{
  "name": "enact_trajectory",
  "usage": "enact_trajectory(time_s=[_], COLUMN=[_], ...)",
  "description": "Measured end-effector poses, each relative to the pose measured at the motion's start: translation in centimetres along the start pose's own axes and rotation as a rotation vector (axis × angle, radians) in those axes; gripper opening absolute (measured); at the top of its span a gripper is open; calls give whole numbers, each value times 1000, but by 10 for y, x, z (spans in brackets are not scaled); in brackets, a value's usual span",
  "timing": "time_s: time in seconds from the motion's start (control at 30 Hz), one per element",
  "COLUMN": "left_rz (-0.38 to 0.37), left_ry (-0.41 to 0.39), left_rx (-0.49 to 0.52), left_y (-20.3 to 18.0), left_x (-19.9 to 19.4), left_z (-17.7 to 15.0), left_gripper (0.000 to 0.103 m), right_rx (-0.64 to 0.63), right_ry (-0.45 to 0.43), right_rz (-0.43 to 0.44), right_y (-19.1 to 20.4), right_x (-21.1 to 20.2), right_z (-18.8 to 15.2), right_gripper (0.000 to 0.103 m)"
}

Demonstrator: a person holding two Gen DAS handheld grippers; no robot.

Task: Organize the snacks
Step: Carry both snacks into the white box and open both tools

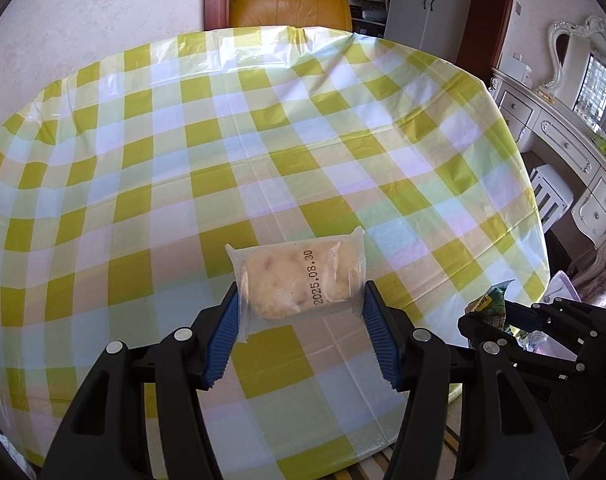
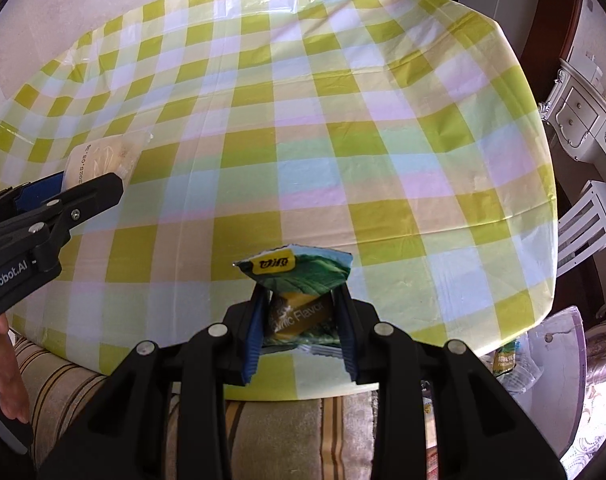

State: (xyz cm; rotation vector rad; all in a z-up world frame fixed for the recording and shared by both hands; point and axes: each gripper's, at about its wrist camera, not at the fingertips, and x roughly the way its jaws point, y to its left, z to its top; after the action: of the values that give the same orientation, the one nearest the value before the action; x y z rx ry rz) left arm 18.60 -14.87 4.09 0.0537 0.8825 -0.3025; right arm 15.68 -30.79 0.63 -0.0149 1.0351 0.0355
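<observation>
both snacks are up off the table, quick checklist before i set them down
1. Left hand-held gripper clamped on the clear pastry pack: ok.
2. Right hand-held gripper clamped on the green snack packet: ok.
3. Checked tablecloth ahead has open room for both: ok.
4. The two grippers are apart: ok.
5. Green packet squeezed and crumpled, contents intact: cannot tell.
6. Where the snacks belong: cannot tell.

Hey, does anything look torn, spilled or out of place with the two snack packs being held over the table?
Nothing spilled. The green snack packet looks squeezed in the right gripper; the clear-wrapped bun sits intact in the left gripper.
</observation>
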Motion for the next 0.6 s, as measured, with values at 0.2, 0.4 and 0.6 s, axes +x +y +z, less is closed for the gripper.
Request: enact_trajectory(time_s=[0.2, 0.4, 0.6], left_rz=[-70, -122, -175], left_ry=[4, 6, 17], left_rx=[69, 140, 207], left_y=[-41, -79, -114], left_x=[-6, -13, -16], left_z=[-5, -11, -18], left_gripper=[58, 58, 58], right_rx=[49, 103, 150], right_ry=[2, 7, 17], right_rz=[-38, -75, -109], right_y=[-32, -64, -92], right_x=[-10, -20, -27], right_z=[-12, -25, -40], right_gripper=[33, 33, 32])
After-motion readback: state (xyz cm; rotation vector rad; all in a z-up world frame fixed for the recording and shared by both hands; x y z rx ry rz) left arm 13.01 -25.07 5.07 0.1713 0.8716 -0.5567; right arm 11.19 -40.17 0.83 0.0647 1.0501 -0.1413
